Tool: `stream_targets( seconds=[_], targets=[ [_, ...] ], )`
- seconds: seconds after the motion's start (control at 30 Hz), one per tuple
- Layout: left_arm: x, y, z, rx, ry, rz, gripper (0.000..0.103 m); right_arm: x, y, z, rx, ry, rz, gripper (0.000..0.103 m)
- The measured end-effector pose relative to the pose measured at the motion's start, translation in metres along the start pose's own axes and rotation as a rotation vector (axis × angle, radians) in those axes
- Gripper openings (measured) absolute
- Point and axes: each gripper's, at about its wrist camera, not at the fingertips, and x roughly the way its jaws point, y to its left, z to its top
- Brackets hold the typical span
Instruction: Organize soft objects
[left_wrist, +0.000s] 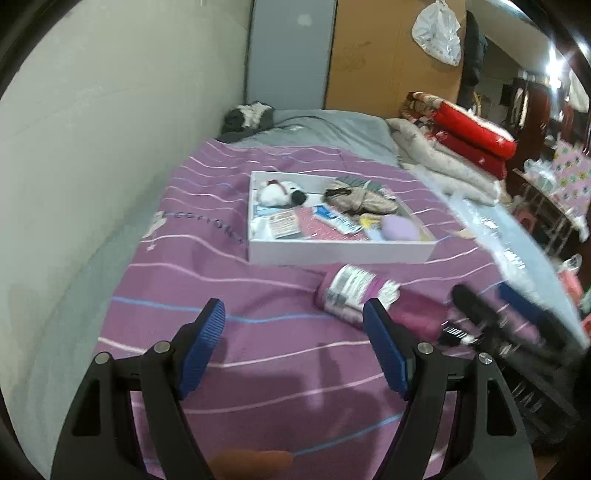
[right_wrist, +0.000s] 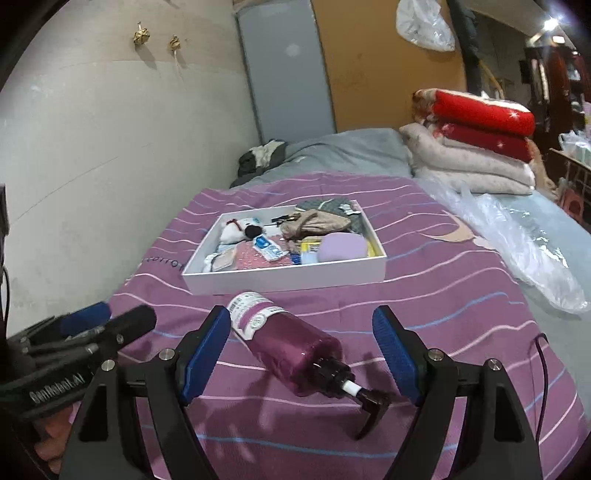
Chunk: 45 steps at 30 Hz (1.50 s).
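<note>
Both grippers are spread and hold nothing. One bottle (right_wrist: 291, 343) lies on the bed (right_wrist: 461, 314) just near of the tray (right_wrist: 288, 280), between the right gripper's (right_wrist: 301, 349) fingers, long axis running far-left to near-right, pump nearest; the left gripper (left_wrist: 295, 349) hovers to its left

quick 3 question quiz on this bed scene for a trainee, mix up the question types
1. True or false: the purple pump bottle stands upright inside the white tray.
2. Multiple choice: the right gripper is A) shut on the bottle, B) open with the bottle lying between its fingers, C) open over the tray.
3. Fill in: the white plush toy lies in the tray's far-____ corner, seen from the right wrist view.

Key
1. False: it lies on its side on the striped bedspread, in front of the tray.
2. B.
3. Left. The left gripper is also open, holding nothing.
</note>
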Motion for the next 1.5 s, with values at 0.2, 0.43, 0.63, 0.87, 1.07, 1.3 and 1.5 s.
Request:
stream_targets(
  seconds=[0.2, 0.43, 0.63, 0.87, 1.07, 1.3, 1.5],
  targets=[
    [0.000, -0.007, -0.013, 0.048, -0.018, 0.029, 0.077, -0.009, 0.006, -0.011, -0.027, -0.063, -0.053, 0.080],
    [0.005, -0.011, -0.017, 0.079, -0.004, 0.061, 0.077, -0.005, 0.008, -0.013, -0.029, -0.028, -0.085, 0.085],
    [0.004, -0.008, -0.019, 0.082, 0.009, 0.050, 0.077, 0.000, 0.005, -0.014, -0.016, 0.023, -0.107, 0.086],
    [0.004, -0.005, -0.018, 0.072, 0.014, 0.050, 0.076, -0.007, 0.015, -0.012, -0.056, 0.004, -0.139, 0.086],
    [0.005, -0.006, -0.018, 0.078, 0.023, 0.042, 0.076, -0.007, 0.017, -0.012, -0.067, -0.001, -0.144, 0.086],
    [0.004, -0.013, -0.021, 0.107, 0.009, 0.048, 0.076, -0.010, 0.021, -0.013, -0.085, -0.014, -0.148, 0.089],
    [0.006, -0.014, -0.025, 0.116, 0.009, 0.053, 0.076, -0.008, 0.021, -0.016, -0.081, -0.002, -0.149, 0.098]
  ],
)
